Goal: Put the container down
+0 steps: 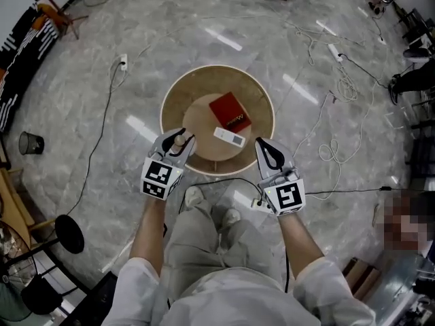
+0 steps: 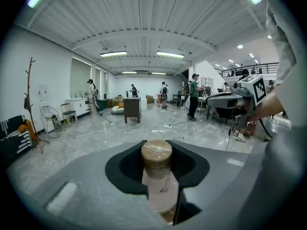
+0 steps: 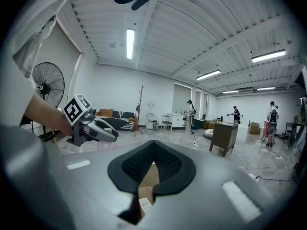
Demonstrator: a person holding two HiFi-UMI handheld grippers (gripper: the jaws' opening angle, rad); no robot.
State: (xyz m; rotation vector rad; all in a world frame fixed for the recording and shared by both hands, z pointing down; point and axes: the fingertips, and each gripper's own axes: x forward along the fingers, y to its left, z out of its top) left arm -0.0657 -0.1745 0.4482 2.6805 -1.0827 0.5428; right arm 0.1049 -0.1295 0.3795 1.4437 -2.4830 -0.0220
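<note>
The container [image 1: 178, 140] is a small clear jar with a cork lid [image 2: 156, 152]. My left gripper [image 1: 177, 144] is shut on it, and the dark pads [image 2: 127, 169] press its sides just below the lid. It hangs upright over the near left edge of the round wooden table [image 1: 204, 75]. My right gripper [image 1: 264, 145] is shut on nothing at the table's near right edge. Its pads [image 3: 168, 169] meet at the tips. In the right gripper view the wooden top and a white remote [image 3: 145, 204] show through the slit below.
A red box [image 1: 229, 111] and the white remote [image 1: 229, 138] lie on the table's raised inner disc [image 1: 200, 124]. Cables and a power strip [image 1: 123, 62] lie across the marble floor. A black bin [image 1: 30, 142] stands at the left. The person's shoes [image 1: 194, 196] are just below the table.
</note>
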